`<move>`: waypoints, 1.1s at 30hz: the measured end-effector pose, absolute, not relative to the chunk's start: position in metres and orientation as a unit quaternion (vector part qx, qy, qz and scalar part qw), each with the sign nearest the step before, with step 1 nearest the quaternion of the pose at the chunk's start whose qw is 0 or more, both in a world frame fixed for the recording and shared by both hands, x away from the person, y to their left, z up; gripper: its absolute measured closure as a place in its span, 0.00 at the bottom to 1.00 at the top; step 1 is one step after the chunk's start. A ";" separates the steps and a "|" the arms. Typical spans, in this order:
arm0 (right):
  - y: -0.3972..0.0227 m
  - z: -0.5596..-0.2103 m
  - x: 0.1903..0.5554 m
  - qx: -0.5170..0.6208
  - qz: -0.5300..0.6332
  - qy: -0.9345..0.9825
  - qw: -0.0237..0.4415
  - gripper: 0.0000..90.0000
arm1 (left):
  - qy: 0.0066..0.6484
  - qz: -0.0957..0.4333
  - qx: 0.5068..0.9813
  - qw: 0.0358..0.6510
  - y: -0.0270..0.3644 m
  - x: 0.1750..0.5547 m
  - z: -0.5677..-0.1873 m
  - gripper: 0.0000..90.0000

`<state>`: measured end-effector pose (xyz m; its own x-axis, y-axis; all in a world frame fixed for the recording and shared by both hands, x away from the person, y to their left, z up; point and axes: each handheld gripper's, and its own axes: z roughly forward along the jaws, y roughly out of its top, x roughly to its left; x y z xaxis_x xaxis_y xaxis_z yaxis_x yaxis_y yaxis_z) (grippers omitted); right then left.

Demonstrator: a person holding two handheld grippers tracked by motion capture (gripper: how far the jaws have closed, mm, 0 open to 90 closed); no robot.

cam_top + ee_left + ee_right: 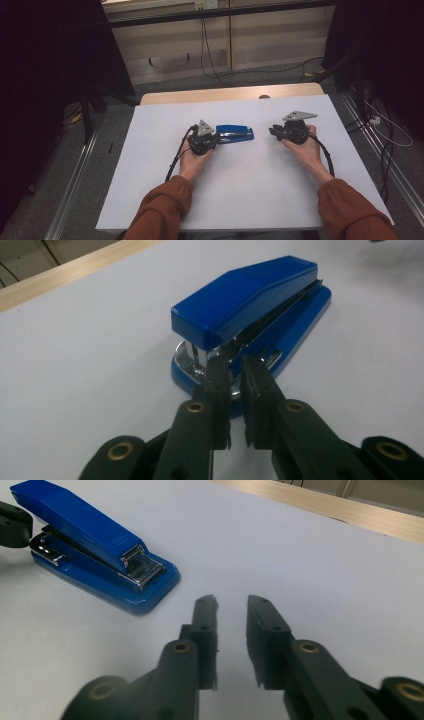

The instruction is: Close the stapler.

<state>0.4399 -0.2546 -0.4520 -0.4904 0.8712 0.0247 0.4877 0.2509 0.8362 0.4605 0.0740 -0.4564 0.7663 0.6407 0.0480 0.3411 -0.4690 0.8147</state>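
White sheeting covers your worktop [240, 200], with a strip of bare wood along its far edge and dark floor, cables and pale panels beyond that.

Nearest you, both orange sleeves come in over the near edge, and each hand rests on the sheet well in from the left and right edges. Your left gripper [210, 140] points across the table toward the right edge; your right gripper [275, 131] faces back toward it, so the two tips look at one another across the middle.

Between them, a little toward the far edge, lies the blue stapler [235, 133], flat on its base, closed, lengthwise along the line joining the grippers. In the left gripper view the tips of the left gripper [235, 371] sit right at the stapler's [260, 310] hinged rear end, a narrow slit between the jaws, nothing pinched in it; whether a tip touches the blue base I cannot tell. In the right gripper view the right gripper [231, 605] stands slackened with a clear gap and bare sheet between the jaws, near the stapler's [95, 545] metal mouth but apart from it.

By my reading, you are at the very start: approach made on the left, no grasp taken, the stapler unlifted. Everything that counts is ahead, starting with the hold itself.
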 end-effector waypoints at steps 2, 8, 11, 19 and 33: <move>-0.255 -0.450 0.438 0.451 0.418 0.754 0.230 0.76 | 0.294 0.171 0.838 0.427 0.075 0.458 -0.456 0.87; -0.256 -0.448 0.435 0.452 0.426 0.748 0.235 0.59 | 0.299 0.178 0.832 0.432 0.078 0.456 -0.455 0.69; -0.257 -0.448 0.434 0.457 0.428 0.744 0.233 0.51 | 0.309 0.182 0.828 0.431 0.080 0.457 -0.456 0.57; -0.259 -0.447 0.434 0.462 0.442 0.735 0.225 0.27 | 0.338 0.182 0.813 0.438 0.087 0.460 -0.454 0.28; -0.258 -0.442 0.431 0.467 0.463 0.719 0.228 0.06 | 0.347 0.182 0.791 0.470 0.102 0.458 -0.444 0.05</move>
